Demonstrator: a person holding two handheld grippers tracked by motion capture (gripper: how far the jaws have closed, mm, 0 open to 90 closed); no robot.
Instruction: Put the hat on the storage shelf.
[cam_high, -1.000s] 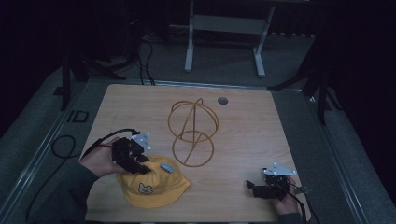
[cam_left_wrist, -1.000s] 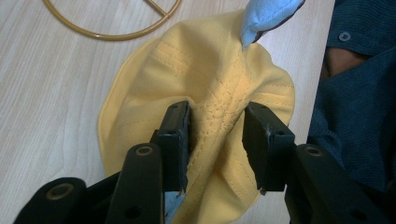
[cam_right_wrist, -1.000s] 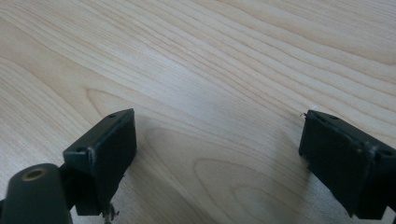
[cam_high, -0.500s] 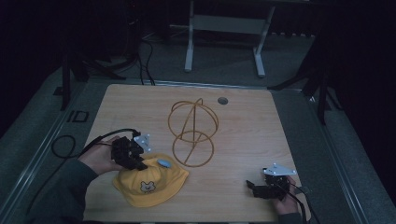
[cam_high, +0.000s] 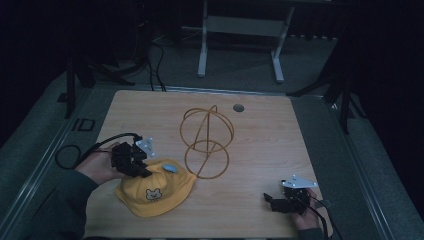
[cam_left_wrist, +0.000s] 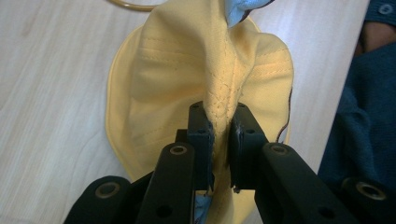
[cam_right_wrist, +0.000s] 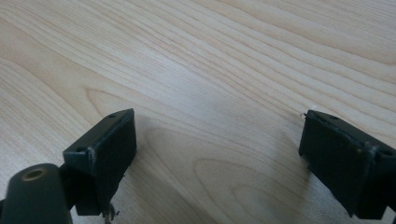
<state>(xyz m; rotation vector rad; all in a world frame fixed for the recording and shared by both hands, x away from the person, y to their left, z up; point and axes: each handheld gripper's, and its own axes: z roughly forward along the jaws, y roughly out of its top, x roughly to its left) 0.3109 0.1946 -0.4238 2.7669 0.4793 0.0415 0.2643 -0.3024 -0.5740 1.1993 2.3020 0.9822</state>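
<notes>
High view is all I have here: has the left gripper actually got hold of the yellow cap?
Observer: Yes. In the left gripper view the left gripper has a raised fold of the yellow cap pinched between its pads.
Operator: Where on the cap is that?
Observer: On a stitched seam of the crown; the fabric bunches upward from the jaws.
Operator: And the right gripper?
Observer: The right gripper has its jaws wide apart, with bare wooden table between them.
</notes>
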